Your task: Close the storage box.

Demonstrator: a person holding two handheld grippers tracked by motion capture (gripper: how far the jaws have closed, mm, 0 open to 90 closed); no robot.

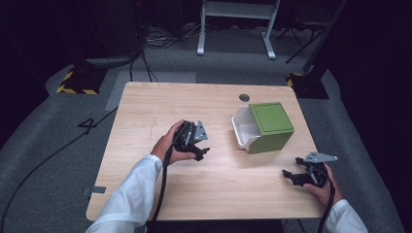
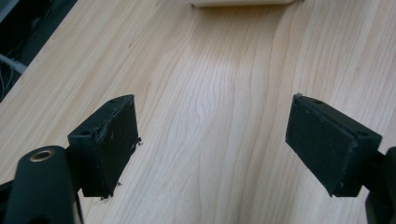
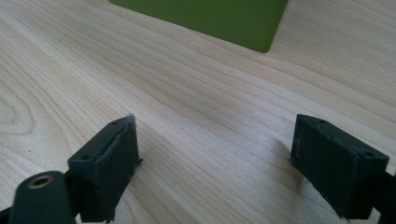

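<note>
The wooden table point(image 1: 145, 111) carried a green-and-white box point(image 1: 262, 127) lying on its side at the right rear, its white opening facing left. The left gripper point(image 1: 200, 151) hovered near that opening, jaws spread with nothing between. The right gripper point(image 1: 290, 175) sat near the box's front right, likewise released.
</note>
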